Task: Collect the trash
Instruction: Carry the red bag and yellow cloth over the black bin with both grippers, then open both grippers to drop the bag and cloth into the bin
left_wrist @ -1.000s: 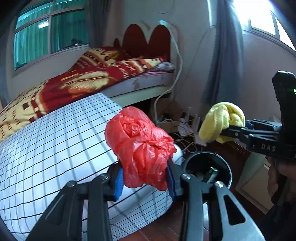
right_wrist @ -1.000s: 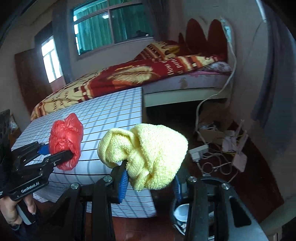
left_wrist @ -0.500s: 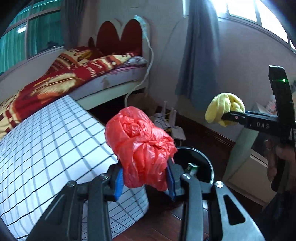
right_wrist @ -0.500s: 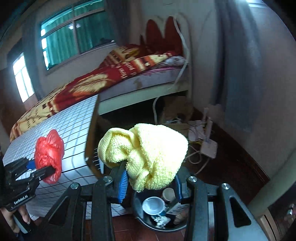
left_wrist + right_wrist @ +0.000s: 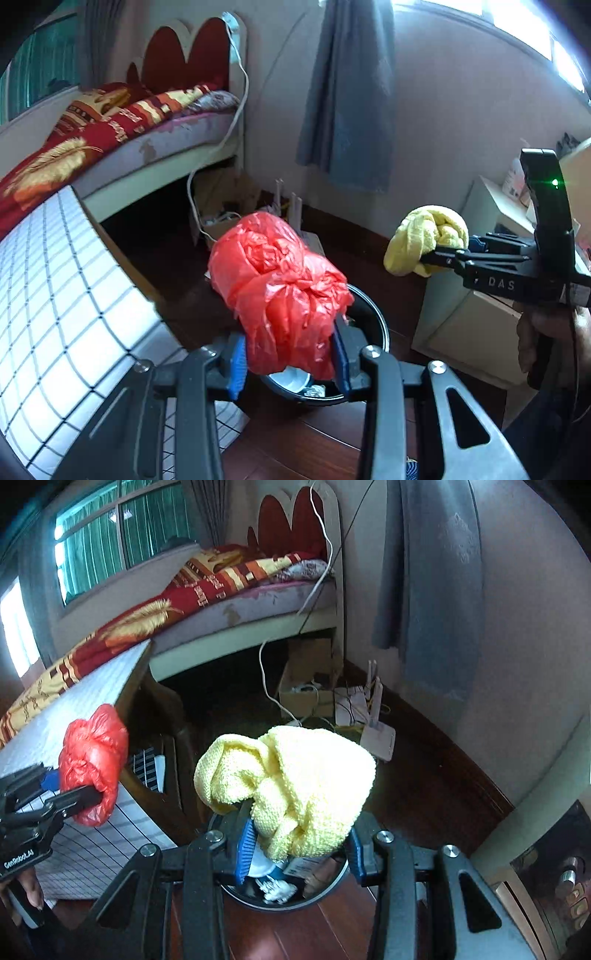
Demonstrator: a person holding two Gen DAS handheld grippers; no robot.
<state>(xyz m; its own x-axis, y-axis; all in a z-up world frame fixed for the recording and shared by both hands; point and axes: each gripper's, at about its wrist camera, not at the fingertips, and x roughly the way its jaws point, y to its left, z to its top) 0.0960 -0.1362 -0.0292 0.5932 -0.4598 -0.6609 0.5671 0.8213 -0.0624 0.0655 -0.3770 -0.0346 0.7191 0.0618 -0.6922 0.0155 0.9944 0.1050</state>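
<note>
crumpled red plastic bag [image 5: 280, 295]: light, soft, springy, likely slippery film, best pinched across its bunched middle; left tool [image 5: 290, 363] clamps it there, above the black bin [image 5: 373, 314] on the floor. knitted yellow cloth [image 5: 295, 786]: limp, compressible, grippy; right tool [image 5: 299, 849] grips its lower folds directly over the bin's open mouth. checked tabletop [image 5: 55, 295] just beside.

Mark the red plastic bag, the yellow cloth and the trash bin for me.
red plastic bag [image 5: 280, 295]: left wrist view, crumpled middle.
yellow cloth [image 5: 295, 782]: right wrist view, knitted bulk.
trash bin [image 5: 373, 314]: left wrist view, dark right rim.
</note>
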